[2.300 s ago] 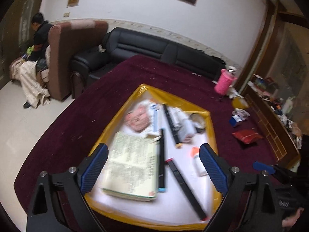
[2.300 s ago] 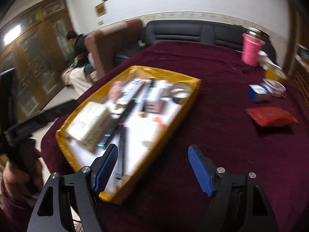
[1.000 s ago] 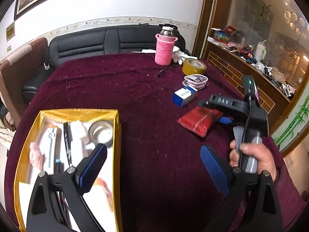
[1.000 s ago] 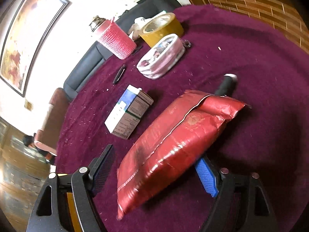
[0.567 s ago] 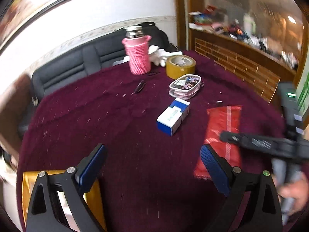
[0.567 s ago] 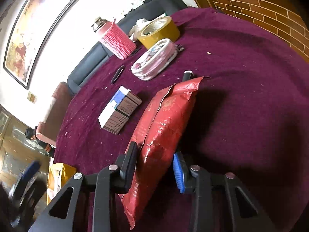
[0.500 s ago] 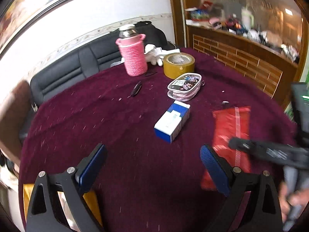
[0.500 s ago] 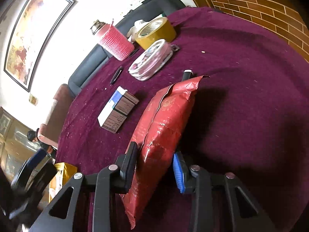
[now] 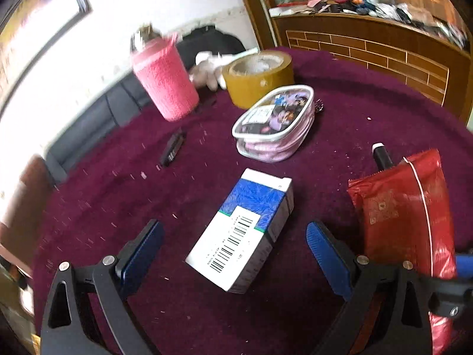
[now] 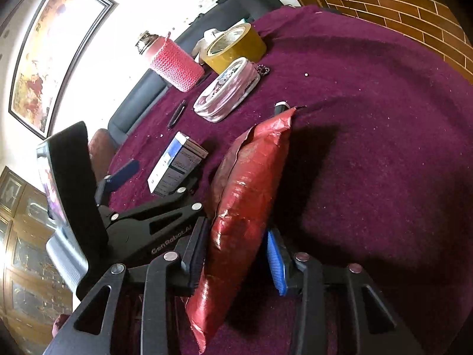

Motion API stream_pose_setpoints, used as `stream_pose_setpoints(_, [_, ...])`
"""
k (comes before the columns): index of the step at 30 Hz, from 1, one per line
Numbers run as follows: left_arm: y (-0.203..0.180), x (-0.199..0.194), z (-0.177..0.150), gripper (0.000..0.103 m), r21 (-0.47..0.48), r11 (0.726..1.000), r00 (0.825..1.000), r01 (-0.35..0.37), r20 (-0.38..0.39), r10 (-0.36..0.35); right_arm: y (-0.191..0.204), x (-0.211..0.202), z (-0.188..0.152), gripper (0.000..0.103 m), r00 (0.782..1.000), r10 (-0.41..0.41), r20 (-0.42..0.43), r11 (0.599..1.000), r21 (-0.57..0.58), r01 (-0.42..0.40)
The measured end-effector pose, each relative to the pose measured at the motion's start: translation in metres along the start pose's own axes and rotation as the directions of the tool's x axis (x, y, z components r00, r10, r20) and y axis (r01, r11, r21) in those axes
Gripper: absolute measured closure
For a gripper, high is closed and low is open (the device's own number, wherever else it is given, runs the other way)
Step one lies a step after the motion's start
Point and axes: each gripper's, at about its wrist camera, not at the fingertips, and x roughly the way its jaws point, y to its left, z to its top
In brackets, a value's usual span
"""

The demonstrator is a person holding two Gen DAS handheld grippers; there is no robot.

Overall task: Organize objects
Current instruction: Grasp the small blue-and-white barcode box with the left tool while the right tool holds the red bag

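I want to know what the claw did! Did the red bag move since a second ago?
Yes. The red bag lay flat near the blue-and-white box; now the right claw pinches it, standing on edge with its far end lifted.

Only one text reads clearly: "GenRobot.AI" in pale letters on the black frame of your left gripper (image 10: 159, 168), seen in the right wrist view. The blue-and-white box (image 9: 245, 224) shows barcodes (image 9: 242, 226) and fine print, too small to read. Red packet (image 9: 405, 207) has a faint square emblem, illegible. Pouch (image 9: 275, 121) label is blurred.
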Motion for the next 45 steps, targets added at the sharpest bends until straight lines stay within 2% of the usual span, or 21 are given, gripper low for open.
stream_pose_setpoints(1, [0.004,0.003,0.000,0.006,-0.021,1.000,1.000,0.002,-0.015,-0.002,0.000,0.000,0.000,0.061,1.000,-0.003,0.001,1.000,-0.003,0.003])
stream_pose_setpoints(2, [0.006,0.005,-0.001,0.012,-0.036,0.999,1.000,0.000,-0.021,-0.001,0.001,0.000,0.000,0.061,1.000,-0.005,0.003,1.000,-0.006,0.005])
stream_pose_setpoints(4, [0.008,0.003,-0.003,0.041,-0.063,0.998,0.999,-0.026,-0.026,0.025,0.001,0.000,0.000,0.061,1.000,-0.005,0.005,1.000,-0.007,0.005])
stream_pose_setpoints(5, [0.007,0.004,-0.004,0.068,-0.067,0.996,0.998,-0.052,-0.037,0.050,0.001,0.001,0.000,0.060,1.000,-0.006,0.007,1.000,-0.008,0.006])
stream_pose_setpoints(6, [0.007,0.005,-0.003,0.070,-0.075,0.995,0.997,-0.066,-0.046,0.062,0.002,0.000,0.000,0.060,1.000,-0.007,0.009,1.000,-0.012,0.008])
stream_pose_setpoints(10, [0.008,-0.002,-0.004,0.070,-0.107,0.993,0.998,-0.050,-0.053,0.045,0.003,0.001,0.000,0.060,1.000,-0.011,0.016,1.000,-0.022,0.012])
stream_pose_setpoints(15, [0.015,-0.026,-0.011,0.070,-0.132,0.991,1.000,-0.028,-0.017,0.026,-0.002,0.001,0.001,0.062,1.000,0.012,0.024,1.000,0.003,-0.012])
stream_pose_setpoints(19, [0.025,-0.052,-0.016,0.070,-0.167,0.986,1.000,0.000,0.012,0.003,-0.003,-0.001,0.002,0.065,0.999,0.029,0.035,1.000,0.010,-0.030])
stream_pose_setpoints(21, [0.029,-0.066,-0.021,0.070,-0.184,0.983,1.000,0.011,0.022,-0.007,-0.002,-0.006,0.002,0.071,0.997,0.050,0.052,0.999,0.005,-0.050])
stream_pose_setpoints(27, [0.043,-0.105,-0.039,0.070,-0.226,0.973,0.998,0.041,0.056,-0.029,0.000,-0.007,0.003,0.071,0.997,0.061,0.053,0.998,-0.003,-0.061])
stream_pose_setpoints(29, [0.046,-0.122,-0.047,0.070,-0.235,0.971,0.997,0.049,0.072,-0.033,-0.006,-0.006,0.004,0.071,0.996,0.066,0.061,0.997,0.030,-0.068])
stream_pose_setpoints(31, [0.051,-0.142,-0.059,0.070,-0.245,0.967,0.995,0.062,0.088,-0.041,-0.009,-0.002,0.006,0.065,0.996,0.063,0.056,0.997,0.048,-0.066])
stream_pose_setpoints(33, [0.055,-0.163,-0.071,0.070,-0.255,0.964,0.993,0.076,0.107,-0.049,-0.012,0.005,0.009,0.047,0.996,0.079,0.046,0.993,0.080,-0.083])
stream_pose_setpoints(36, [0.059,-0.188,-0.085,0.070,-0.269,0.960,0.990,0.082,0.130,-0.048,-0.008,0.006,0.010,0.030,0.991,0.116,0.070,0.988,0.093,-0.123])
stream_pose_setpoints(38, [0.062,-0.203,-0.100,0.070,-0.285,0.955,0.989,0.087,0.140,-0.048,0.000,0.007,0.007,0.028,0.992,0.078,0.095,0.994,0.074,-0.085])
stream_pose_setpoints(41, [0.063,-0.216,-0.118,0.070,-0.297,0.950,0.988,0.094,0.144,-0.053,0.023,0.010,0.003,0.027,0.995,-0.045,0.093,0.999,-0.014,0.046])
stream_pose_setpoints(43, [0.067,-0.225,-0.130,0.070,-0.315,0.943,0.987,0.105,0.150,-0.060,0.037,0.014,-0.001,0.037,0.985,-0.144,0.091,0.985,-0.086,0.152])
stream_pose_setpoints(44, [0.068,-0.227,-0.134,0.070,-0.323,0.940,0.987,0.107,0.150,-0.061,0.041,0.015,-0.002,0.054,0.978,-0.186,0.094,0.975,-0.107,0.196])
stream_pose_setpoints(45, [0.070,-0.229,-0.138,0.070,-0.332,0.937,0.987,0.111,0.150,-0.064,0.040,0.015,-0.003,0.058,0.981,-0.171,0.087,0.978,-0.109,0.180])
